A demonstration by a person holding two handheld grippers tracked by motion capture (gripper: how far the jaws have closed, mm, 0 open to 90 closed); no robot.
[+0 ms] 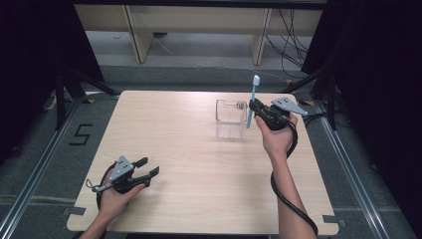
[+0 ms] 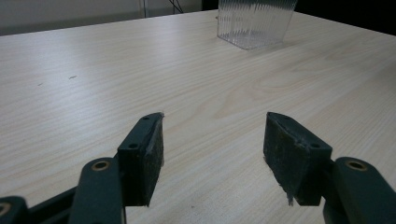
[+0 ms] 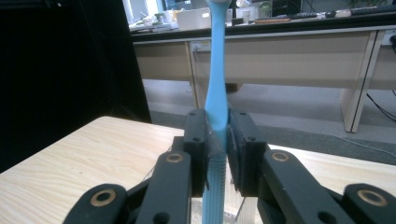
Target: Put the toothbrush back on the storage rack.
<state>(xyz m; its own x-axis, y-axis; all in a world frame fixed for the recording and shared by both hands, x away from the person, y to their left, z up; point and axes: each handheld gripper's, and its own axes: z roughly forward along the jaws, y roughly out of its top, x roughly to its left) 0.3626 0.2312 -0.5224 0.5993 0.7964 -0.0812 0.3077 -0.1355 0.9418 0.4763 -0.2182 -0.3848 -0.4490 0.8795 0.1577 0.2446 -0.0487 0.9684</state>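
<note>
Slim light-blue plastic toothbrush (image 1: pixel 252 102): upright, white bristle head on top, ribbed lower handle pointing down, clamped mid-handle between pads of right tool (image 1: pixel 255 110), raised above table, just beside right rim of cup.

Clear ribbed plastic square cup (image 1: pixel 231 118): upright on table (image 1: pixel 174 129), right of centre, far half; looks empty.

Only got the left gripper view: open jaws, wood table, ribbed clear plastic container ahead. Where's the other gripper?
Observer: The right gripper is up beside the ribbed clear plastic container, at its right in the high view.
Operator: Holding anything?
Observer: Yes, its jaws are shut on a light blue plastic toothbrush.
Operator: Which way is it pointing?
Observer: Upright, white brush head on top, handle end beside the container's rim, not inside it.
</note>
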